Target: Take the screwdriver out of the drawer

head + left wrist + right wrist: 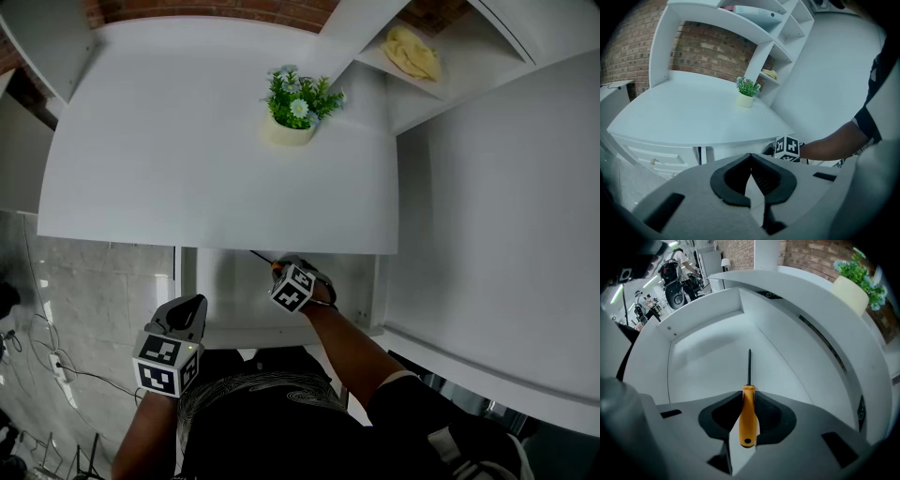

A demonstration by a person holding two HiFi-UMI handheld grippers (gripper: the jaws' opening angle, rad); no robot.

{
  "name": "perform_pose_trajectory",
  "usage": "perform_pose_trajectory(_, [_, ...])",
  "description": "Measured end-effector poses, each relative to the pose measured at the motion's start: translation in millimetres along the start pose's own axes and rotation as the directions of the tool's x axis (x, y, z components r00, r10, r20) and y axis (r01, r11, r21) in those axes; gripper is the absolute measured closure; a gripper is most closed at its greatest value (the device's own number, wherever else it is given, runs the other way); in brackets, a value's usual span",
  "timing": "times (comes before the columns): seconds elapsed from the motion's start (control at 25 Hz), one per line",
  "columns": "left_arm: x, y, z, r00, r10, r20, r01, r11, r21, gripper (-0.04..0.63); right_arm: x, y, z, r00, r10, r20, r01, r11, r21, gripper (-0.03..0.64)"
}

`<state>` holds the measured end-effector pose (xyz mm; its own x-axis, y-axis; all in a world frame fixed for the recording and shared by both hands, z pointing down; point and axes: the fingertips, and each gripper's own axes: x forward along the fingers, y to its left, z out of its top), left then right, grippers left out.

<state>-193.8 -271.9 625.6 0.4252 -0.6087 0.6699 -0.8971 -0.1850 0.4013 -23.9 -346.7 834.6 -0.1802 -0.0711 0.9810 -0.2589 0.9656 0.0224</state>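
Note:
The screwdriver (pixel 748 416) has an orange handle and a thin black shaft that points forward over the white floor of the open drawer (pixel 708 362). My right gripper (pixel 749 397) is shut on the handle. In the head view the right gripper (pixel 281 270) is inside the drawer (pixel 225 272) just under the desk's front edge, and the screwdriver (pixel 262 257) sticks out to the upper left. My left gripper (pixel 190 307) hangs outside the drawer, below and to the left. Its jaws meet at the tips with nothing between them (pixel 751 156).
A potted plant (pixel 292 112) stands on the white desk top (pixel 169 159). A yellow cloth (pixel 412 52) lies on a shelf at the back right. A white panel (pixel 497 234) rises to the right. Cables (pixel 56 366) lie on the tiled floor at the left.

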Motion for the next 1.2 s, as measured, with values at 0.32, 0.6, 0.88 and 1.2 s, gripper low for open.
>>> perform_pose_trajectory(0.32, [-0.5,4.9,-2.1,1.0,0.007,0.0,-0.007,1.0,-0.01,0.58,2.9,-1.1,3.9,1.0,0.0,-0.004,0.0,1.0,-0.019,0.538])
perform_pose_trajectory(0.6, [-2.4,5.7,-3.0,1.0,0.009,-0.001,-0.009,1.0,-0.016,0.578,2.6,-1.7,7.1,1.0,0.002,-0.009,-0.002,1.0,-0.025,0.532])
perform_pose_trajectory(0.88, [-2.2,6.7,-3.2,1.0,0.014,0.004,-0.014,1.0,-0.027,0.578,4.8,-2.2,6.4,1.0,0.019,-0.011,-0.019,1.0,-0.014,0.532])
perform_pose_trajectory(1.2, [-3.6,4.8,-2.5,1.0,0.018,0.008,-0.018,1.0,-0.025,0.578,2.4,-2.8,6.1,1.0,0.006,-0.01,-0.006,1.0,-0.001,0.529])
